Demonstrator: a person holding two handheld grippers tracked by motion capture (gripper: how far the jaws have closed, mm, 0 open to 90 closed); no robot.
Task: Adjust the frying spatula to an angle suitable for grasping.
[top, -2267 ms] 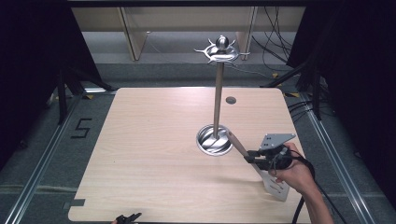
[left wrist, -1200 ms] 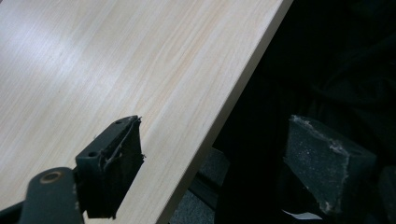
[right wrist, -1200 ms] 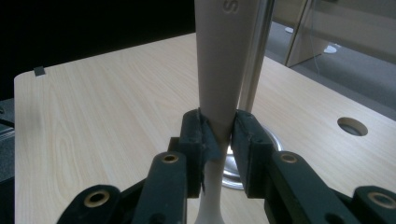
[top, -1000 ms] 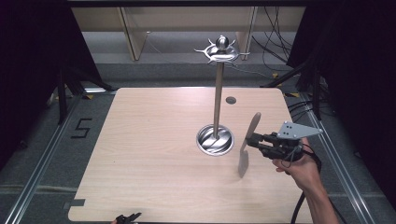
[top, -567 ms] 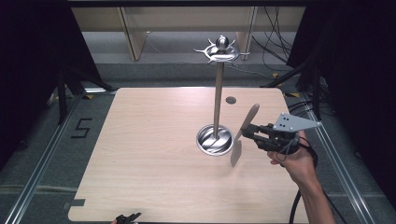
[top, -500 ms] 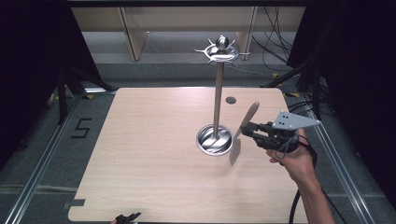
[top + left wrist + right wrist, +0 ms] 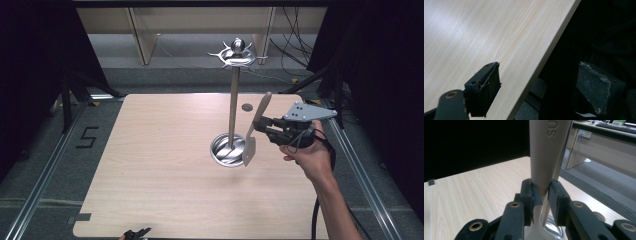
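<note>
Spatula [image 7: 255, 129] had risen off the table [image 7: 150, 150], pinched at its neck by the right gripper [image 7: 262, 126], handle up, now beside the rack's pole [image 7: 233, 107]. Hanging likely next. Left gripper [image 7: 534, 87] sat spread, idle.

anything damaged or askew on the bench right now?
Minor wear only: the left gripper's foam pads look frayed and chipped at the edges. The beige spatula sits slightly tilted in the right gripper, clamped at its neck beside the metal utensil stand. Nothing spilled on the table.
</note>
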